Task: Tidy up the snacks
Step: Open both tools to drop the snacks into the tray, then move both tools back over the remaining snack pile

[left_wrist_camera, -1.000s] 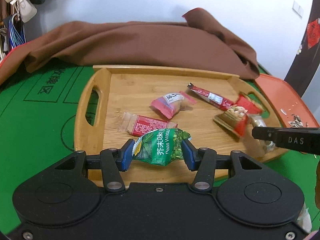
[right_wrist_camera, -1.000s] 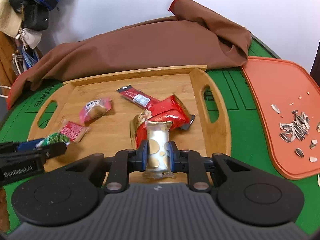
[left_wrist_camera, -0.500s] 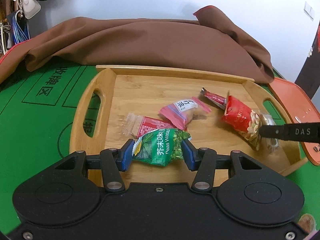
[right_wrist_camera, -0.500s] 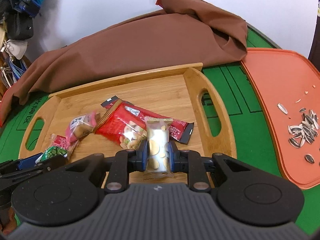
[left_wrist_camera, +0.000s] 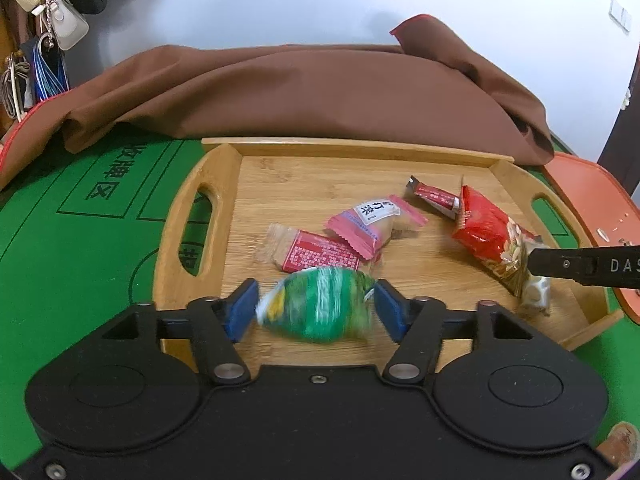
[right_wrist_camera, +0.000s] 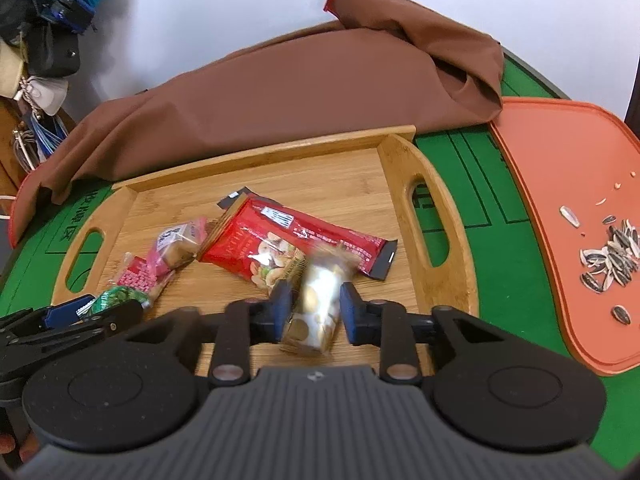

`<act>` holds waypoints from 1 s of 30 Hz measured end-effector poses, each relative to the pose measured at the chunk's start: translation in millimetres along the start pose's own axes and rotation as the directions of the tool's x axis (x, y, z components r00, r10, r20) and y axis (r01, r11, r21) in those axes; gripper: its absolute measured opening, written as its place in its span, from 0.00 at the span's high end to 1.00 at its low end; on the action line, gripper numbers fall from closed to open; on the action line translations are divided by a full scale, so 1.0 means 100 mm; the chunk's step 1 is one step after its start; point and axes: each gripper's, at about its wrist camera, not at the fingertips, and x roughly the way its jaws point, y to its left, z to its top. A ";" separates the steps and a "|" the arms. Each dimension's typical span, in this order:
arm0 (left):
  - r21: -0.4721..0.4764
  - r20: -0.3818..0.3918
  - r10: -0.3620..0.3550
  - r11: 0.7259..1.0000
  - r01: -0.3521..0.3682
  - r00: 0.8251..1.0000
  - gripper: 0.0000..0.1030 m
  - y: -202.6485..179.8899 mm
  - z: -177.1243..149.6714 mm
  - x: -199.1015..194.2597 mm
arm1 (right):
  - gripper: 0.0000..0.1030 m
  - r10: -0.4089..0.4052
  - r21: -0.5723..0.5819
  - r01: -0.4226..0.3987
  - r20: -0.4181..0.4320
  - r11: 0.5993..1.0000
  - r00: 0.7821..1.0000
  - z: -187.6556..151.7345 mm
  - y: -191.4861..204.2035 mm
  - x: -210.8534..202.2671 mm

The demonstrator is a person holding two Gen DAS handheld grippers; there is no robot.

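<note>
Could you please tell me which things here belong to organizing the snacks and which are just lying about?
Belonging to the job:
- bamboo tray with handles
- green pea snack packet between the opening left gripper
- clear biscuit packet between the opening right gripper
- red nut bag
- pink wrapped cakes

Lying about:
- brown cloth
- orange board with sunflower seeds
- hanging bags

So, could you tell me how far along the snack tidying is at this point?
Four packets already lie on the wooden tray, among them the red nut bag and pink packet. In hand: both grippers' jaws are opening over the tray, letting go of the green pea packet in the left gripper and the clear biscuit packet in the right gripper. Sunflower seeds remain on the orange board.
</note>
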 end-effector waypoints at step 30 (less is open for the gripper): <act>0.169 0.130 -0.125 0.980 0.102 0.984 0.04 -0.13 -1.10 -1.27 | 0.10 0.037 -0.164 -0.012 0.150 0.986 0.988 -1.04 -0.10 -1.12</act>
